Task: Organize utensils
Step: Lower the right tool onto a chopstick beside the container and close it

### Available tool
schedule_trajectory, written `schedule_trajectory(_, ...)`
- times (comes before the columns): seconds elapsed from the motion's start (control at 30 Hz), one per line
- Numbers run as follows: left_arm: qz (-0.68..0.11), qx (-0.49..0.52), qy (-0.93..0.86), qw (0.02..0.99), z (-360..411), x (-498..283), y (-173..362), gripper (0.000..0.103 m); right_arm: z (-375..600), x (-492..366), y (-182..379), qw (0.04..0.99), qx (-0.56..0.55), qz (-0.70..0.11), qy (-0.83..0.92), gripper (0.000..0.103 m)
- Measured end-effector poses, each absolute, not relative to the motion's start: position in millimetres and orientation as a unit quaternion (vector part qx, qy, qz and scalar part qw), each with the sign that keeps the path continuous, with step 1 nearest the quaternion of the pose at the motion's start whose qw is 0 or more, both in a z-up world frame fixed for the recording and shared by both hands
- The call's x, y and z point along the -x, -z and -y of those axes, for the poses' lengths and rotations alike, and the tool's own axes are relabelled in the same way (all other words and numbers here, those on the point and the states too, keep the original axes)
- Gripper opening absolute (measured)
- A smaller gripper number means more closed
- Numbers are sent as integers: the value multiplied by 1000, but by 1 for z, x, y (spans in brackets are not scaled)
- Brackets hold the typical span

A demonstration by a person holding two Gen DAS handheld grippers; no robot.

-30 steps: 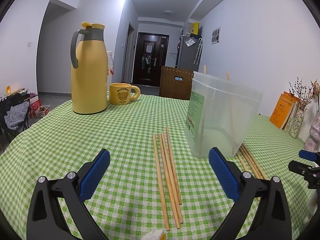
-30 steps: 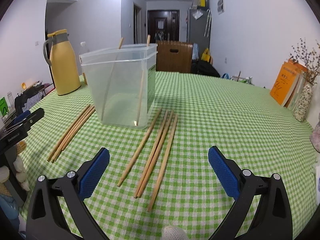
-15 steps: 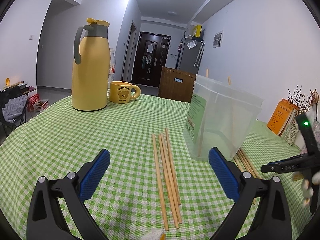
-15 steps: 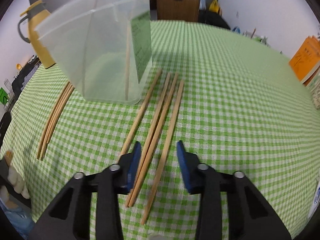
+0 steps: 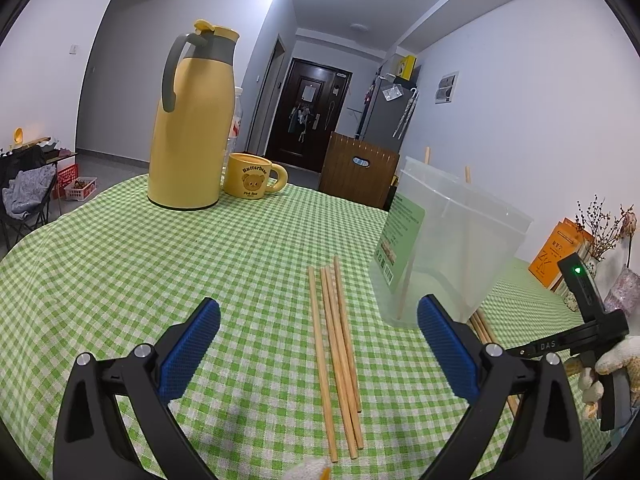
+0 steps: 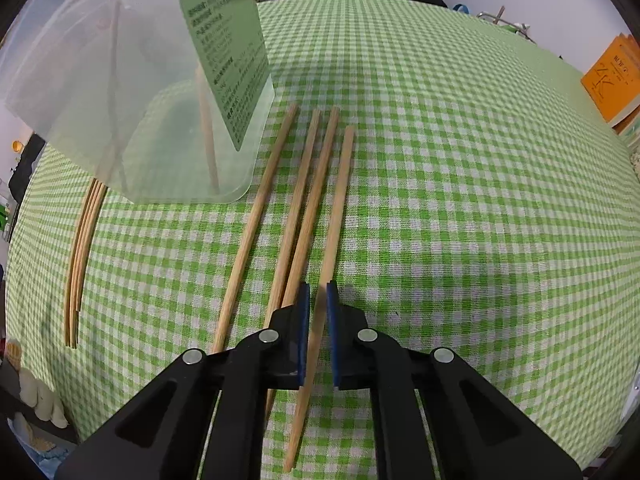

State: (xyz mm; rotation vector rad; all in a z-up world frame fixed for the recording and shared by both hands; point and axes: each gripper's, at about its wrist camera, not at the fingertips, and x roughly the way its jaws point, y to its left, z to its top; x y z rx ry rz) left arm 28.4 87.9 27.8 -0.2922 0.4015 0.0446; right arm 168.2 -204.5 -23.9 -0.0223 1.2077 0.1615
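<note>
Several wooden chopsticks (image 6: 256,224) lie side by side on the green checked tablecloth, just right of a clear plastic container (image 6: 132,92) with two chopsticks standing in it. My right gripper (image 6: 317,296) points steeply down, its jaws closing on the rightmost chopstick (image 6: 338,208), with the blue pads against its sides near the near end. Another bundle of chopsticks (image 6: 82,248) lies left of the container. My left gripper (image 5: 318,302) hovers open over that bundle (image 5: 336,340), holding nothing, with the container (image 5: 452,248) to its right.
A tall yellow thermos jug (image 5: 192,140) and a yellow mug (image 5: 250,178) stand at the far side of the table. Orange books (image 5: 556,256) and a vase of dried flowers (image 5: 604,232) are at the right edge. A gloved hand (image 5: 616,360) shows at the far right.
My right gripper tipped downward, dropped toward the chopsticks and went from wide open to closed around the rightmost one. The left gripper stayed nearly still and open.
</note>
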Motion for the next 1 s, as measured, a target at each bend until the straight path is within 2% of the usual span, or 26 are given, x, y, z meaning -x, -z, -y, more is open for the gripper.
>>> schedule_trajectory(0.6, -197, 166, -17, 966, -94, -25, -27, 96, 177, -200, 34, 789, 31, -612, -40, 9)
schedule_trajectory(1.0, -201, 173, -21, 964, -97, -26, -25, 96, 190, -198, 33, 796, -12, -604, -20, 7)
